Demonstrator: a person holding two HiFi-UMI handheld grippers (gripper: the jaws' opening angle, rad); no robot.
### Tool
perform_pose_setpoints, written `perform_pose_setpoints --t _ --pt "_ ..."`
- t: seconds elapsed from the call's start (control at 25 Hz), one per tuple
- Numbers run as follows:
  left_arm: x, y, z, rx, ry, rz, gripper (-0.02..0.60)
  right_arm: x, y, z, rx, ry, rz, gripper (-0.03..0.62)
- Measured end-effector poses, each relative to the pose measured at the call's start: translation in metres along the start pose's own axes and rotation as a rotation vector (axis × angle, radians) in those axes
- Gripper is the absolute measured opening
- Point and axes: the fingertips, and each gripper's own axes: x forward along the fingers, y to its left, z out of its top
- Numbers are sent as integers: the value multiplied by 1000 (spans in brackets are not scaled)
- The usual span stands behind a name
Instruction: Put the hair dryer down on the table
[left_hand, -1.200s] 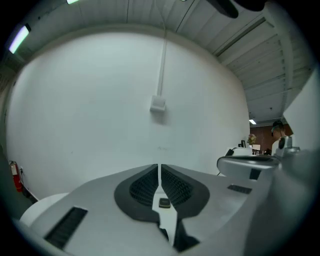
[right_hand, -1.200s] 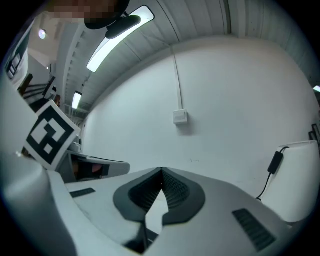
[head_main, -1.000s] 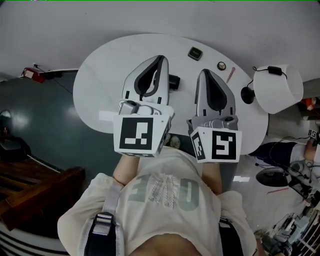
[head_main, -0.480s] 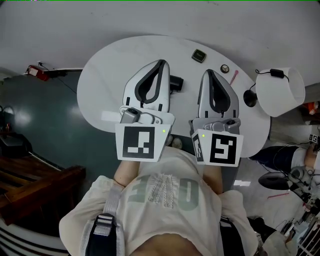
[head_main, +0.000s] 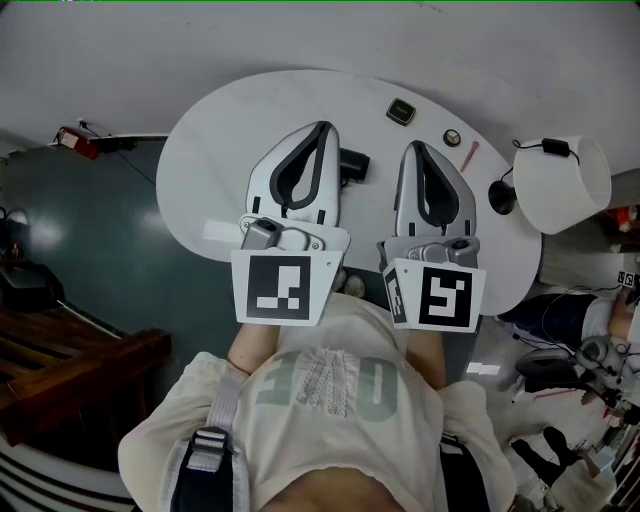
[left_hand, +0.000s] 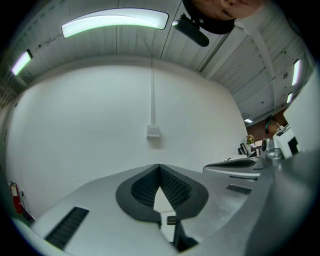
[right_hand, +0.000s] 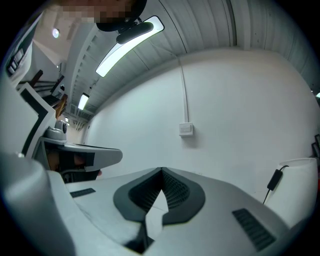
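I hold both grippers side by side above a white oval table (head_main: 215, 130), pointing away from me. My left gripper (head_main: 322, 128) is shut, its dark pads meeting at the tip with nothing between them (left_hand: 159, 167). My right gripper (head_main: 415, 147) is also shut and empty (right_hand: 161, 172). Both gripper views look at a bare white wall, not the table. A black object (head_main: 354, 166) lies on the table between the grippers, half hidden by the left one; I cannot tell whether it is the hair dryer.
On the table's far right lie a small dark square item (head_main: 401, 110), a small round item (head_main: 451, 136) and a pink pen (head_main: 468, 154). A white lampshade (head_main: 560, 185) on a black base (head_main: 497, 196) stands at the right edge. Dark floor lies left.
The left gripper has levelled out from a slight tilt and both grippers sit a little lower in view. Both stay shut and empty.
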Motion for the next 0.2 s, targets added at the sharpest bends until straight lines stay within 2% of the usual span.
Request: perform_pose_setpoints --t 0.2 --pt "-4 2 3 11 -2 0 6 -1 3 -1 4 12 -2 5"
